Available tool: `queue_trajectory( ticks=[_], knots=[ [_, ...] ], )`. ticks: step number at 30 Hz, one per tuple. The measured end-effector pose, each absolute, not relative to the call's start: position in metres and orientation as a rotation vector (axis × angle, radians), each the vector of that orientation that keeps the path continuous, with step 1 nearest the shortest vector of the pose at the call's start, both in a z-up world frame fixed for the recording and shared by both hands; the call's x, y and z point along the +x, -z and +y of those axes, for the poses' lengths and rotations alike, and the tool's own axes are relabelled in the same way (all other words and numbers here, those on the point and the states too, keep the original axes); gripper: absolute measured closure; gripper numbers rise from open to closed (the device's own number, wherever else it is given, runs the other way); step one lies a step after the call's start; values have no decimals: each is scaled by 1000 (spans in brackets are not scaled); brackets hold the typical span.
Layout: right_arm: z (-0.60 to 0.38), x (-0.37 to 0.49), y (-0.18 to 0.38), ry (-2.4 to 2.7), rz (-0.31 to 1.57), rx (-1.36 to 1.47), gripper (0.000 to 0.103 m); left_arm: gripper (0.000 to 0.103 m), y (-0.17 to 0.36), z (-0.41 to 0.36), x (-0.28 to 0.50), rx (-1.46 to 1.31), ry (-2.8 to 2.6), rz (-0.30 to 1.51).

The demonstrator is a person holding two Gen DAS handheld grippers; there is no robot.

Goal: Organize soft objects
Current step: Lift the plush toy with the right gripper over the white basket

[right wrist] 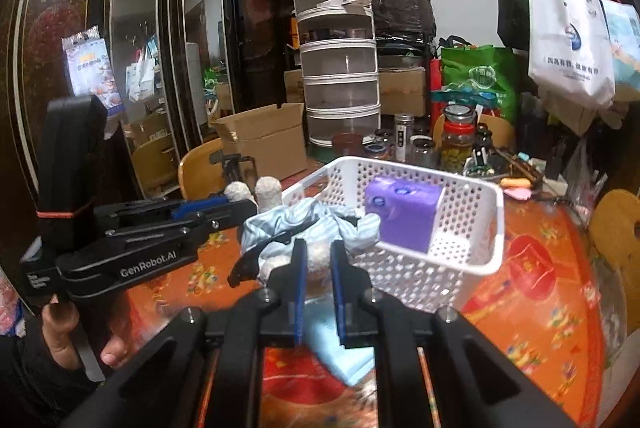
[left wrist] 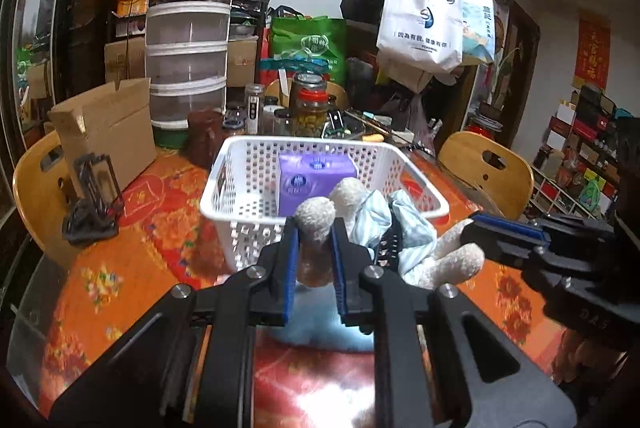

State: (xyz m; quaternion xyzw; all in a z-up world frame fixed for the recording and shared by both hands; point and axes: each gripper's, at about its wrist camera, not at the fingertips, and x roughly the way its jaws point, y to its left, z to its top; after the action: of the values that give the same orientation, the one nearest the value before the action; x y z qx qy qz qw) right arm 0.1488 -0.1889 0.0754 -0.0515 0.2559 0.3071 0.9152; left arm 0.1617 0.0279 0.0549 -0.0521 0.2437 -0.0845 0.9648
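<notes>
A plush toy [left wrist: 448, 260] with cream limbs and a pale blue striped outfit [right wrist: 288, 220] hangs in front of a white perforated basket [left wrist: 240, 187]. My left gripper [left wrist: 316, 228] is shut on one cream limb [left wrist: 316, 214]. My right gripper [right wrist: 319, 260] is shut on another cream limb [right wrist: 318, 260] at the toy's other end; it shows at the right of the left wrist view [left wrist: 480, 228]. The toy is held above the table, just before the basket's near rim. A purple tissue pack [left wrist: 316, 179] stands inside the basket [right wrist: 460, 260].
The table has an orange floral cloth [left wrist: 140, 260]. A light blue cloth [right wrist: 340, 348] lies below the grippers. A cardboard box [left wrist: 108, 131], a stacked white food cover [left wrist: 188, 39], jars [left wrist: 310, 107] and wooden chairs [left wrist: 488, 167] surround the basket.
</notes>
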Motion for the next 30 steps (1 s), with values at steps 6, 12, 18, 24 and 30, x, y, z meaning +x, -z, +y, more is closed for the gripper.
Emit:
queue_trajectory(
  ticks=[6, 12, 18, 24, 30],
  knots=[
    [-197, 190, -82, -604, 537, -106, 93, 89, -74, 13, 205, -100, 152, 486],
    [-205, 233, -81, -579, 551, -101, 94, 89, -79, 4, 256, -93, 138, 495],
    [-203, 274, -67, -542, 592, -115, 94, 89, -66, -9, 307, -53, 112, 531],
    [-198, 301, -40, -516, 634, -132, 94, 89, -35, -19, 352, -40, 104, 589],
    [-196, 313, -29, -498, 649, -147, 94, 87, -12, -10, 377, -72, 103, 621]
  ],
)
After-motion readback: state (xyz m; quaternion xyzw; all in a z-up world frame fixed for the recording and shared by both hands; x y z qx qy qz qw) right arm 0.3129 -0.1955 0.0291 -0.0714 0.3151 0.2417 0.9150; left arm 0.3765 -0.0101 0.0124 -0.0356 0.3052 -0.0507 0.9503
